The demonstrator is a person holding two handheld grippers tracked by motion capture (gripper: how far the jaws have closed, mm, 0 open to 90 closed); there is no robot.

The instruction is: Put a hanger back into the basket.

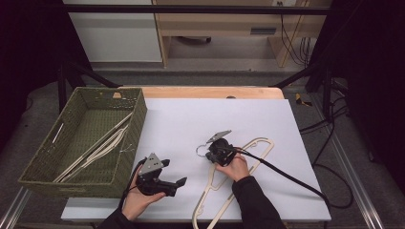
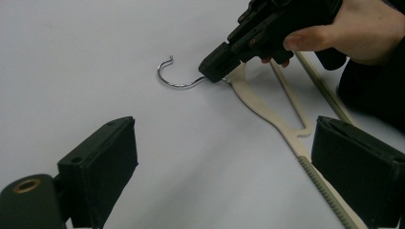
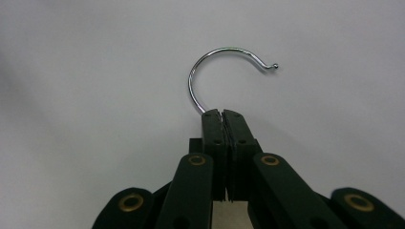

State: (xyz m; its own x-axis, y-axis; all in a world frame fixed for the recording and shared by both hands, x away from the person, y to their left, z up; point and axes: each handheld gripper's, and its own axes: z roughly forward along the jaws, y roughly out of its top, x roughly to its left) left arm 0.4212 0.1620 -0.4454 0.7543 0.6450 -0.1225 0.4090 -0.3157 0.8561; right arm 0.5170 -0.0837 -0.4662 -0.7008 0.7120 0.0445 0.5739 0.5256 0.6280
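A cream plastic hanger (image 1: 260, 145) with a metal hook (image 1: 200, 150) lies flat on the white table top. My right gripper (image 1: 211, 155) points down at the base of that hook. In the right gripper view its jaws (image 3: 223, 114) are pressed together on the wire where the hook (image 3: 205, 64) meets the hanger. The left gripper view shows the same grip from the side, with the right gripper (image 2: 215, 71) on the hook (image 2: 167, 78) and the hanger (image 2: 267, 112) running back beneath the hand. My left gripper (image 1: 177, 187) is held near the table's front left, jaws (image 2: 224, 167) wide apart and nothing between them.
A green woven basket (image 1: 136, 119) stands at the left, holding several pale hangers (image 1: 102, 145). The white sheet (image 1: 191, 119) covers the table, with a wooden edge at the back. The right gripper's black cable (image 1: 286, 176) trails off to the right.
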